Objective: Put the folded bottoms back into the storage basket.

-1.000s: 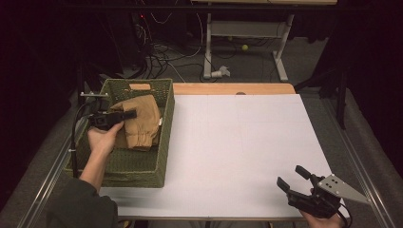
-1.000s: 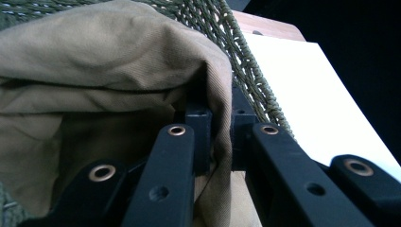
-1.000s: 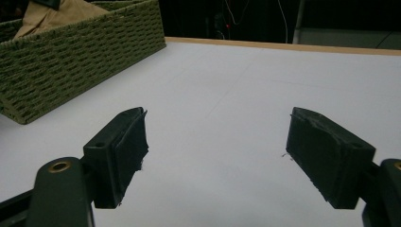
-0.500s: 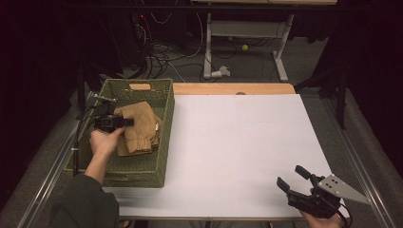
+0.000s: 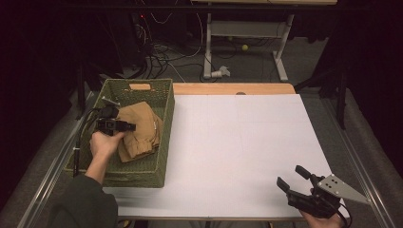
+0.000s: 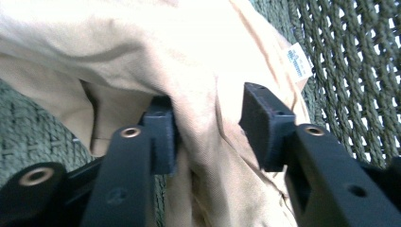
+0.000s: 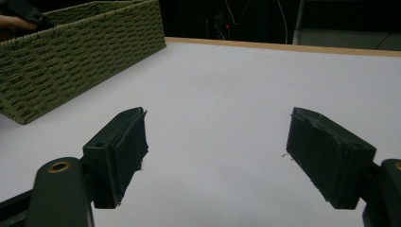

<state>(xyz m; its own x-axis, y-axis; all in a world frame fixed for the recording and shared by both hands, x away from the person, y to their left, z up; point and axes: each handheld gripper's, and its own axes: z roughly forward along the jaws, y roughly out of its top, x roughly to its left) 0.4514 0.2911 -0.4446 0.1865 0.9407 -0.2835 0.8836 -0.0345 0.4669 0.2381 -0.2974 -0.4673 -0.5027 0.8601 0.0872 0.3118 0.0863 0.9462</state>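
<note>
While the person's left hand [image 5: 105, 142] reaches down into the olive-green woven rectangular basket [image 5: 161, 142] at the left side of the table, the left gripper [image 5: 124, 126] is pushed into the crumpled tan cotton garment [image 5: 142, 130] that lies inside it. In the left gripper view its two black jaws stand partly apart with a raised fold of that tan cloth [image 6: 208, 118] between them; the left pad presses into the fabric, while the right pad sits just beside the fold with a sliver of shadow before it, so the bite looks begun, not finished. A small white label [image 6: 297, 60] sewn to the garment lies beyond the right jaw, and the basket's woven wall [image 6: 350, 71] rises farther off on that side. Taking a fold rather than the bulk seems sensible: soft cloth gives no firm edge, and a pinched ridge is the surest handle for lifting it out.

Across the white tabletop [image 5: 237, 142], well apart from the basket, the right gripper [image 5: 297, 178] hovers low at the near right corner. Its jaws are spread wide with nothing between them but bare white surface [image 7: 217, 142]; the basket's side [image 7: 71, 61] lies ahead of the left jaw. My guess is that it waits there, ready to receive or spread the garment.
</note>
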